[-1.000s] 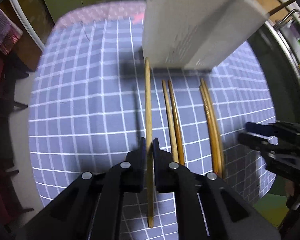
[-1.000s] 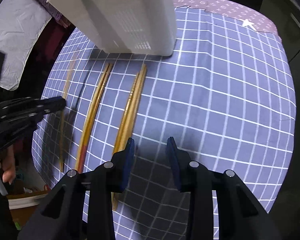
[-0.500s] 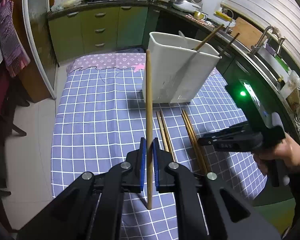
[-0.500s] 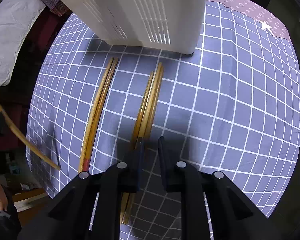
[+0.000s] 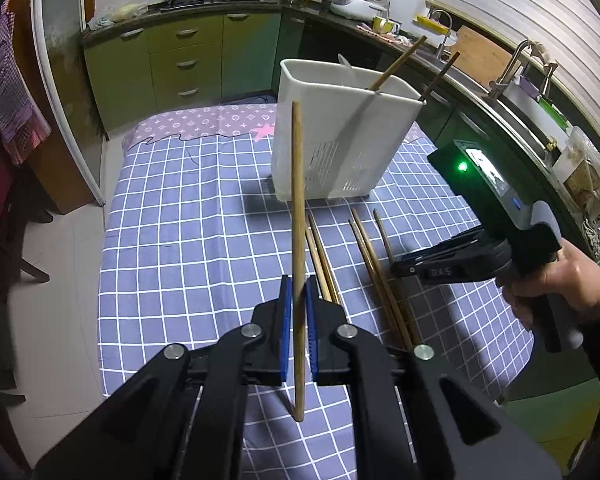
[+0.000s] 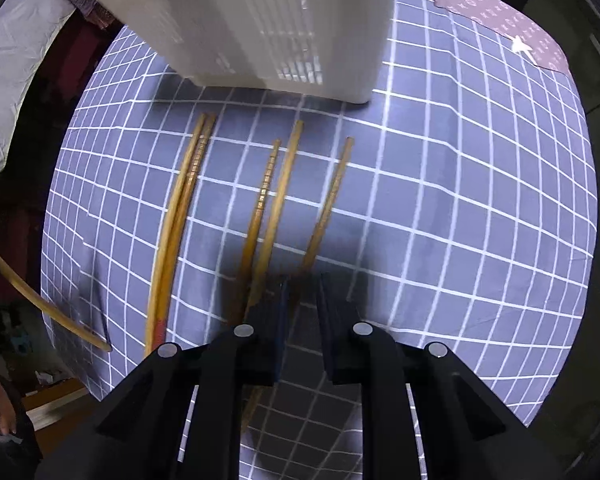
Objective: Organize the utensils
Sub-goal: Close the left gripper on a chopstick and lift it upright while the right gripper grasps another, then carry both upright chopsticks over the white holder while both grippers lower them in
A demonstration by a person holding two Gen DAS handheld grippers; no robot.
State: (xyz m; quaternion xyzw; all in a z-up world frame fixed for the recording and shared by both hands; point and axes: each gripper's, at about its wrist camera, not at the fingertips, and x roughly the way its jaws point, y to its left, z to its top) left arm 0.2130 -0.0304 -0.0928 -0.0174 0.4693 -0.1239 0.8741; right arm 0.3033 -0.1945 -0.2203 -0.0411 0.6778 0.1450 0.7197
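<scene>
My left gripper (image 5: 296, 284) is shut on one wooden chopstick (image 5: 298, 208) and holds it upright above the blue checked cloth (image 5: 180, 240). A white slotted utensil holder (image 5: 340, 144) stands behind it with two chopsticks inside. Several chopsticks (image 6: 268, 200) lie on the cloth in front of the holder (image 6: 268, 24). My right gripper (image 6: 302, 284) is low over their near ends, jaws slightly apart with one chopstick (image 6: 328, 204) running between them; whether it is gripped is unclear. The right gripper also shows in the left wrist view (image 5: 404, 270).
The table's edges lie to the left and near side. Green kitchen cabinets (image 5: 188, 60) and a counter with a sink (image 5: 520, 92) stand behind and to the right. A chair (image 5: 4, 208) is at the left.
My left gripper lifted its chopstick off the cloth and tilted it upright. My right gripper moved down onto the chopsticks and narrowed; one chopstick has shifted away from its pair.
</scene>
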